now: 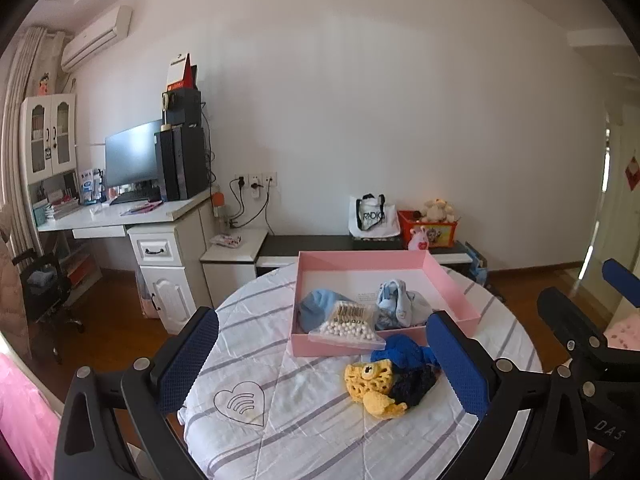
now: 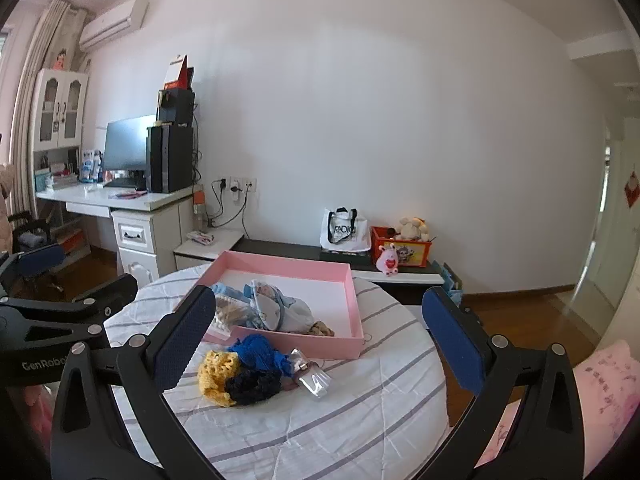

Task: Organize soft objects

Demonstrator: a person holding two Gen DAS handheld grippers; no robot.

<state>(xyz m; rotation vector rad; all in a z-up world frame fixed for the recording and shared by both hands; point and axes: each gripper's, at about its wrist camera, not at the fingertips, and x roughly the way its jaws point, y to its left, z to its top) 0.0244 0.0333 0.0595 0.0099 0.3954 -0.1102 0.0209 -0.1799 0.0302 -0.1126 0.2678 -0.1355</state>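
Note:
A pink tray [image 1: 456,280] [image 2: 356,300] sits on a round table with a striped white cloth [image 1: 280,400] [image 2: 360,420]. Inside lie a light blue cloth [image 1: 316,308], a patterned blue pouch [image 1: 400,304] [image 2: 276,304] and a bag of cotton swabs [image 1: 348,322] over the near rim. In front of the tray lies a pile of a yellow crochet piece [image 1: 370,382] [image 2: 218,368], blue yarn [image 1: 404,352] [image 2: 260,352] and a dark knit piece [image 2: 254,388], beside a small clear bag [image 2: 314,378]. My left gripper [image 1: 324,364] and right gripper [image 2: 320,344] are open and empty, above the table's near side.
A white desk [image 1: 120,216] with monitor and computer tower stands at the back left, an office chair [image 1: 40,288] beside it. A low dark bench [image 2: 300,250] along the wall holds a white bag, a red box and plush toys. Pink bedding [image 2: 600,380] lies at right.

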